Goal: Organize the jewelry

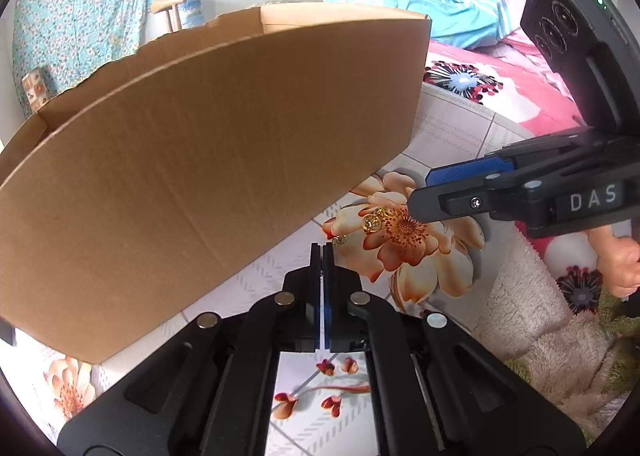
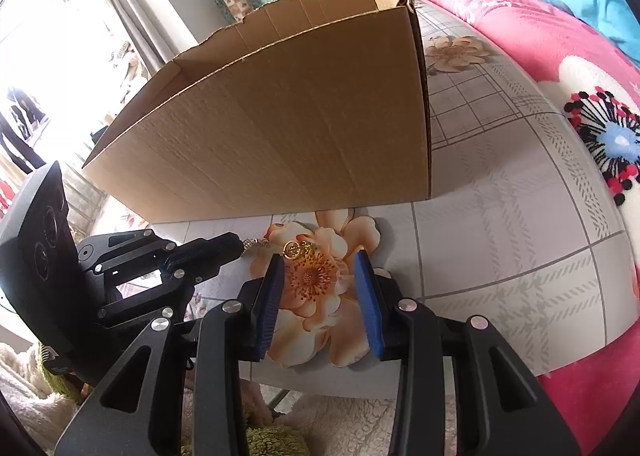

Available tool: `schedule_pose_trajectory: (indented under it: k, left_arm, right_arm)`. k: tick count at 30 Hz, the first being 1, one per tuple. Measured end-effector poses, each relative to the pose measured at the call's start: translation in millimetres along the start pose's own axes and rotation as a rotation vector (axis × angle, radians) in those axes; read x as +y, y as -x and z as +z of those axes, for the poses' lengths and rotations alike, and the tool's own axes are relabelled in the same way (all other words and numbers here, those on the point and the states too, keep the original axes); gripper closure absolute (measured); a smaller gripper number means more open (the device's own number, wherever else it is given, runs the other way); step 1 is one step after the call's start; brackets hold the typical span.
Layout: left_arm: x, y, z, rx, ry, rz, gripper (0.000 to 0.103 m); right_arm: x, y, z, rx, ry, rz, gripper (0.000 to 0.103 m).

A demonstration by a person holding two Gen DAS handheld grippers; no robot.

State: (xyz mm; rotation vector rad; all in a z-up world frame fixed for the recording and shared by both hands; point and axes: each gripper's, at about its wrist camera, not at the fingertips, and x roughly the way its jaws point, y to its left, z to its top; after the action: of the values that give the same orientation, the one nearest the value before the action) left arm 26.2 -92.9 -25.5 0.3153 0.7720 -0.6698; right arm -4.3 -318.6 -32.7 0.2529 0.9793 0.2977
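My left tongs (image 1: 322,250) are clenched on one end of the thin gold chain with a round charm (image 2: 294,248), lying on the floral worktop (image 2: 500,240) just before the tall brown cardboard box (image 2: 280,127). My right tongs (image 2: 320,260) stand released, straddling the charm end. The chain looks light, limp and slippery, so I judge the charm the surest hold.

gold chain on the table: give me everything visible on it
The gold chain is thin, shiny metal with a round openwork pendant. It lies flat on the flowered tablecloth, in front of the cardboard box, apart from it. The left tongs are shut on its link end; the pendant lies just ahead of the open right tongs.
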Motion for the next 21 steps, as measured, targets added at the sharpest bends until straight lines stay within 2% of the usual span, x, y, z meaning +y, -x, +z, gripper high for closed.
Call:
schedule_pose_trajectory:
  k: [9,15,17,19,21]
  left_arm:
    - [10,18,-11,0.007,0.045,0.028,0.103]
    - [12,22,-18,0.013,0.052,0.018,0.102]
    - [12,23,-19,0.009,0.05,0.013,0.1]
    - [10,25,-19,0.0,0.044,0.009,0.092]
    - [9,24,-19,-0.004,0.036,0.01,0.089]
  right_arm:
    - [6,1,4,0.0,0.023,-0.005,0.067]
    - [15,-5,8,0.016,0.053,-0.018,0.067]
    - [18,-7,10,0.02,0.062,-0.02,0.067]
    - [20,-9,12,0.023,0.068,-0.02,0.067]
    - [21,-12,13,0.025,0.072,-0.019,0.067]
